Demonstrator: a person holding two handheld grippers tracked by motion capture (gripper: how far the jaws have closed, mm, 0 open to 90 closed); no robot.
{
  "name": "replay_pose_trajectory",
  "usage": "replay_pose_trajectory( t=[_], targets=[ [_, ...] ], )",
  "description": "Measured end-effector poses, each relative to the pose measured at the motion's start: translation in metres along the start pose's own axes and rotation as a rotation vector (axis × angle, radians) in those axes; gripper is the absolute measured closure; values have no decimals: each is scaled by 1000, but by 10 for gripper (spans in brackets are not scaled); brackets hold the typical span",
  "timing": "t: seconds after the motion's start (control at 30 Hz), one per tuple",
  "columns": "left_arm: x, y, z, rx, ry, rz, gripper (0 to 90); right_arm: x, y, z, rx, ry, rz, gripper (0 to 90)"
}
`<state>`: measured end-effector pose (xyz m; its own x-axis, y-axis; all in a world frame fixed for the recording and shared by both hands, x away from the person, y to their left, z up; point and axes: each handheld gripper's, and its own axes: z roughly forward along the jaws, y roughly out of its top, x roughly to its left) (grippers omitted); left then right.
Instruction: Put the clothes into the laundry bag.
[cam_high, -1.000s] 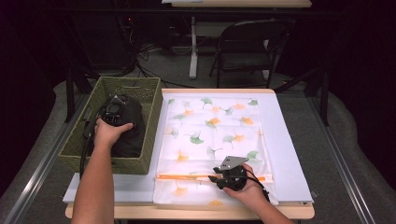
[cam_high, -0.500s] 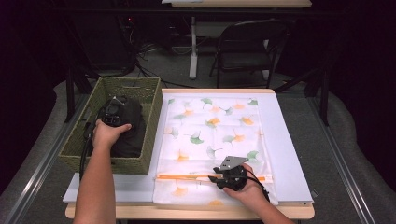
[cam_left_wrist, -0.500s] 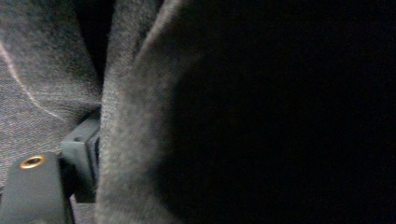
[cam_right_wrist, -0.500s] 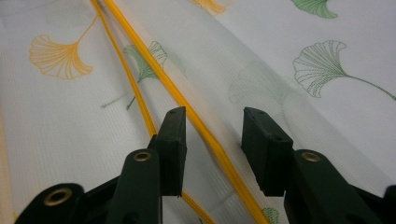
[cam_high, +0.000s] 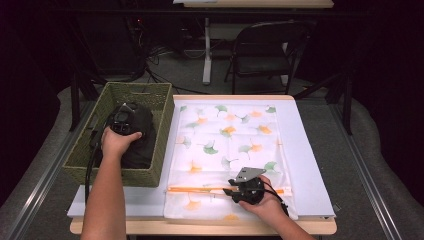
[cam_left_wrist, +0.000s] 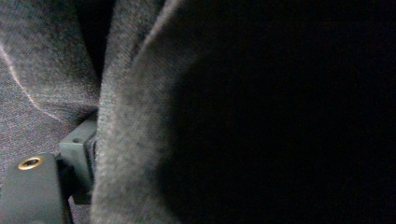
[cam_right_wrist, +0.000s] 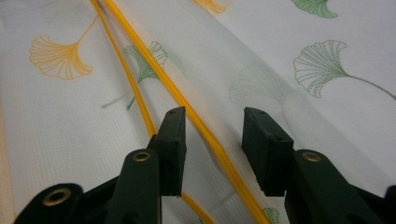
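On the pale table (cam_high: 310, 165), right tongs (cam_high: 234, 192) gape over ginkgo-print bag (cam_high: 225, 145); left tongs' (cam_high: 121, 121) grip unclear.

On the table, the green woven basket (cam_high: 149, 145) sat to the left of the white ginkgo-printed mesh bag (cam_high: 227, 145), their sides touching. The dark grey cloth (cam_high: 142, 137) lay in the basket, and my left gripper (cam_high: 122, 121) was on top of it. My right gripper (cam_high: 240, 189) rested on the bag's near end, its jaws to either side of the orange zipper line (cam_right_wrist: 187, 109), which ran across the bag.
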<state>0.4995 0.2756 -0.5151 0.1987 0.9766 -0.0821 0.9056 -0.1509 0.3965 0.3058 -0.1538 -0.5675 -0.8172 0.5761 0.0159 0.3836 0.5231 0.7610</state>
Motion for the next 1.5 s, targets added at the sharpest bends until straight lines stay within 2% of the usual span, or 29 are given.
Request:
replay_pose_trajectory(
  t=[0.17, 0.27, 0.4, 0.5, 0.63, 0.77, 0.93, 1.2, 1.23, 1.3, 1.33, 1.37, 1.5],
  targets=[
    [-1, 1, 0, 5, -6, -8, 197, 0, 0, 0, 0, 2, 1, 599],
    [0, 1, -2, 5, -20, -3, 271, 0, 0, 0, -1, -1, 0, 597],
    [2, -1, -5, -5, -57, -29, 407, 0, 0, 0, -1, 0, 0, 595],
    [5, -2, -7, -12, -86, -45, 471, 0, 0, 0, -2, 3, 0, 594],
    [3, -2, -11, -14, -88, -35, 550, 0, 0, 0, -2, 4, 1, 594],
    [2, -4, -18, -29, -94, -28, 587, 0, 0, 0, -4, 4, 6, 594],
    [-2, -5, -29, -47, -79, 21, 608, 0, -1, 0, -5, 6, 4, 594],
    [-4, -5, -51, -112, -56, 51, 616, 0, -1, 0, -5, 6, 1, 594],
    [-7, -4, -60, -120, -50, 74, 616, 0, -1, 0, -6, 6, 1, 594],
    [-9, -3, -64, -125, -38, 86, 616, 0, -1, 0, -7, 8, 1, 594],
    [-12, -2, -71, -130, -13, 110, 616, 0, -1, 0, -8, 9, -1, 594],
    [-13, -1, -75, -127, -10, 118, 617, 0, -1, 0, -7, 8, -1, 594],
    [-13, 1, -86, -139, -17, 109, 616, 0, -1, 0, -5, 6, -2, 594]
  ],
)
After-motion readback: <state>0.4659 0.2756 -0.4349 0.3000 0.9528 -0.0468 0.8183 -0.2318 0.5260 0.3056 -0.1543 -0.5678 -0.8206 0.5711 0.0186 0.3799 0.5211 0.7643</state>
